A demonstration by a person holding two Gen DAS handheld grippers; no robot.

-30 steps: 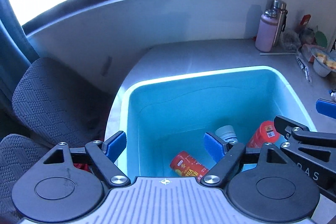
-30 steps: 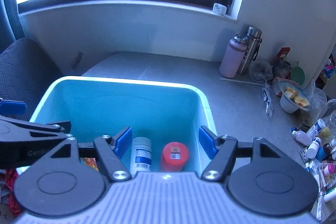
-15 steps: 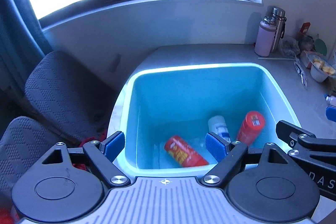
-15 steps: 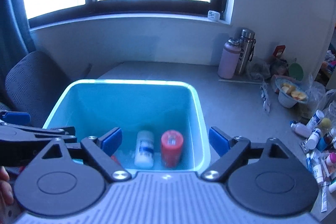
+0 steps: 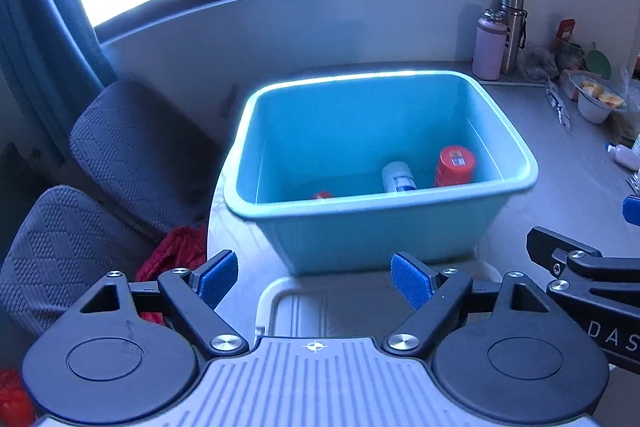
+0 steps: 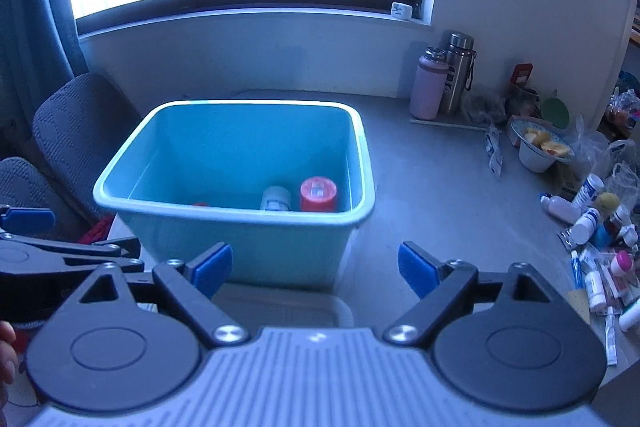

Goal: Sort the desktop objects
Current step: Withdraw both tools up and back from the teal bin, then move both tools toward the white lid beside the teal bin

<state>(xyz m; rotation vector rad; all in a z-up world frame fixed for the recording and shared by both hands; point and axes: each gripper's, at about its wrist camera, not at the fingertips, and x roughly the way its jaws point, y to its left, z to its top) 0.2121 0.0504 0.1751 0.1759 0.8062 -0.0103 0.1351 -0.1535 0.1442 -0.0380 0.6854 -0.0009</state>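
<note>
Here, both grippers empty before the bin.
Left gripper [image 5: 314, 277] jaws wide, right gripper [image 6: 314, 269] just opened further, nothing between; bin [image 6: 224, 213] at tabletop's left edge holds white bottle [image 6: 275, 198], red can [image 6: 318, 194].

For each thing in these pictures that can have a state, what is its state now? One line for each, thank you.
left gripper: jaws open, nothing between them.
right gripper: jaws open, empty.
teal bin: upright, no lid, holding three items.
red can: inside the bin, closed.
white bottle: inside the bin.
pink flask: upright, capped.
steel flask: upright, capped.
white bowl: upright, food in it.
</note>
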